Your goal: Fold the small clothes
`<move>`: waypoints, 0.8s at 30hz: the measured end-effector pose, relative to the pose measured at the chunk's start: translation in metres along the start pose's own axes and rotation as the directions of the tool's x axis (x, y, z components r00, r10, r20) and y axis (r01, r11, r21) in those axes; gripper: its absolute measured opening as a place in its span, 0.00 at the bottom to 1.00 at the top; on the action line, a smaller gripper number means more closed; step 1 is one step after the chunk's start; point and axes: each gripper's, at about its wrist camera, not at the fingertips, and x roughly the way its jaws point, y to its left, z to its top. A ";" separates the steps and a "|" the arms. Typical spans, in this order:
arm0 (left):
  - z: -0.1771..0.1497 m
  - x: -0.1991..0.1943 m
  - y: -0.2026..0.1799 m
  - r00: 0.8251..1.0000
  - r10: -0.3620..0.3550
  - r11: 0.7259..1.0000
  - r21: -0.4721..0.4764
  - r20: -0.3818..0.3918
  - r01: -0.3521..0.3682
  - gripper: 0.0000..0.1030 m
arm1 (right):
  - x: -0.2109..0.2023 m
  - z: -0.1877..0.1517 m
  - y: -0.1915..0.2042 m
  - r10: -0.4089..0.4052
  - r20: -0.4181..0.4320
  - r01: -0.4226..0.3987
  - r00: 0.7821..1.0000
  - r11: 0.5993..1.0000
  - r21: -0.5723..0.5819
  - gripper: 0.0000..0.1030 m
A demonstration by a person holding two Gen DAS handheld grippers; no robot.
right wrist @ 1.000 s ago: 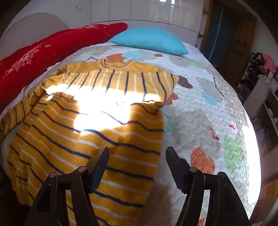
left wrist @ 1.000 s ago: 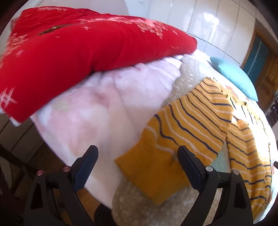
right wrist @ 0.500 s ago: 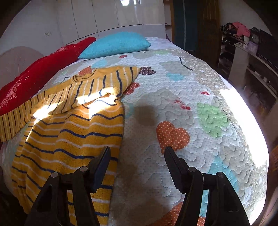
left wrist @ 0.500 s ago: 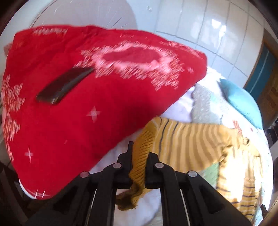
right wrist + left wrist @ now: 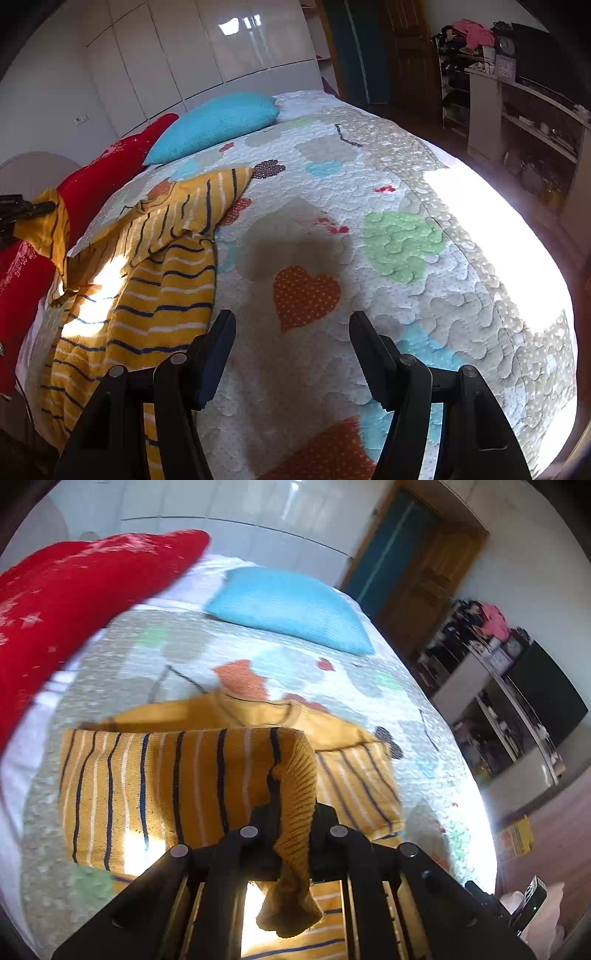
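Note:
A yellow sweater [image 5: 159,295] with navy and white stripes lies flat on the bed, its collar [image 5: 255,709] towards the pillows. My left gripper [image 5: 293,823] is shut on the ribbed cuff of one sleeve [image 5: 166,786]. It holds the sleeve lifted and stretched across above the sweater's body [image 5: 354,782], and the cuff end hangs down between the fingers. My right gripper [image 5: 291,332] stands open over the bare quilt just right of the sweater's edge, with nothing between its fingers. The sleeve hides part of the body in the left wrist view.
A patchwork quilt with hearts [image 5: 406,258] covers the bed. A red pillow [image 5: 74,602] and a blue pillow [image 5: 291,609] lie at the head. Shelves with clutter [image 5: 517,701] and a wooden door [image 5: 436,572] stand past the bed's right side.
My left gripper shut on the sleeve cuff, then lifted it and swung it over the sweater. My right gripper moved right, off the sweater and over bare quilt, still open.

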 end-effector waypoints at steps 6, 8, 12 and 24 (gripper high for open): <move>-0.011 0.100 -0.066 0.992 -0.018 0.997 0.077 -0.127 0.028 0.10 | 0.008 -0.002 -0.033 -0.026 -0.019 0.027 0.999 0.998 0.050 0.67; -0.015 0.123 -0.063 0.987 -0.010 0.999 0.051 -0.160 0.018 0.19 | 0.012 -0.001 -0.040 -0.033 -0.027 0.035 0.999 0.997 0.066 0.67; -0.029 0.117 -0.049 0.980 -0.060 0.998 -0.006 -0.191 0.060 0.40 | 0.013 0.007 -0.043 -0.019 -0.019 0.021 1.000 0.997 0.077 0.67; -0.116 -0.039 0.026 0.951 0.307 0.944 0.110 0.046 -0.310 0.74 | 0.029 0.064 0.099 0.194 0.036 -0.186 0.980 0.969 -0.163 0.67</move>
